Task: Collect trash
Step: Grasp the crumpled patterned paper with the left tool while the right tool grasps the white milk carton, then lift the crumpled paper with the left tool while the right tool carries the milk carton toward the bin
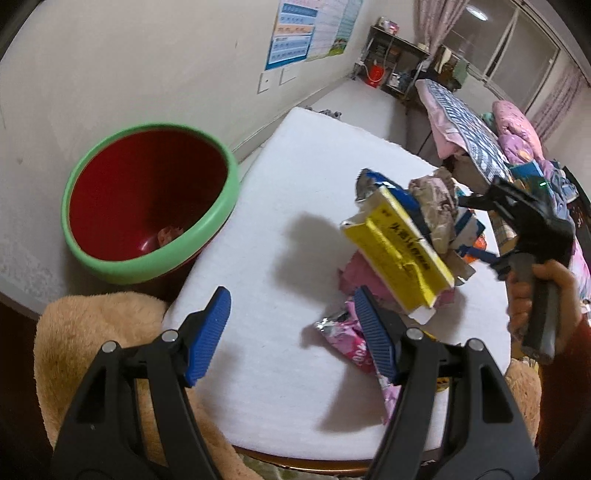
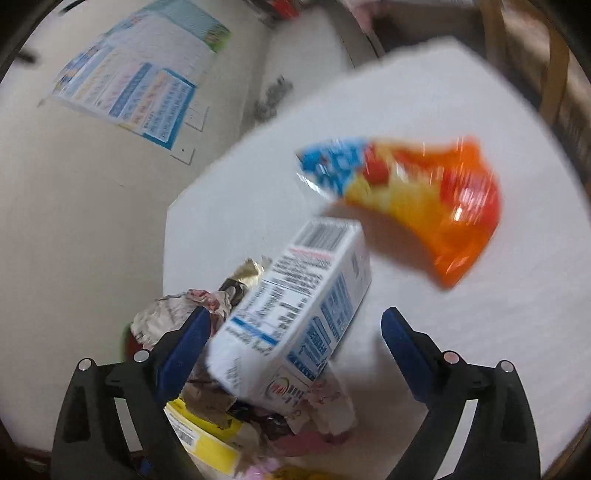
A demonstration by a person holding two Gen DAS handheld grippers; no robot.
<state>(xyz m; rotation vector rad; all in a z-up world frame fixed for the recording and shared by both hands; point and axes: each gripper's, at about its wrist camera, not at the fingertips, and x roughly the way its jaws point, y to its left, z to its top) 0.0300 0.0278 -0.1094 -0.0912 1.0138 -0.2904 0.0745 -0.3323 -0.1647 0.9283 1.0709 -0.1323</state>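
Note:
A pile of trash lies on the white table: a yellow box on top, crumpled paper, a blue wrapper and a pink foil packet. My left gripper hangs open over the table's near side, its right pad beside the pink packet, nothing between the jaws. A red bin with a green rim stands left of the table. My right gripper is open around a white-and-blue carton on the pile; the right pad stands clear of it. An orange-yellow snack bag lies beyond, blurred.
A tan plush cushion sits at the table's near left corner. A hand holds the right gripper's handle at the right. A poster hangs on the wall; a shelf and a bed with bedding lie behind.

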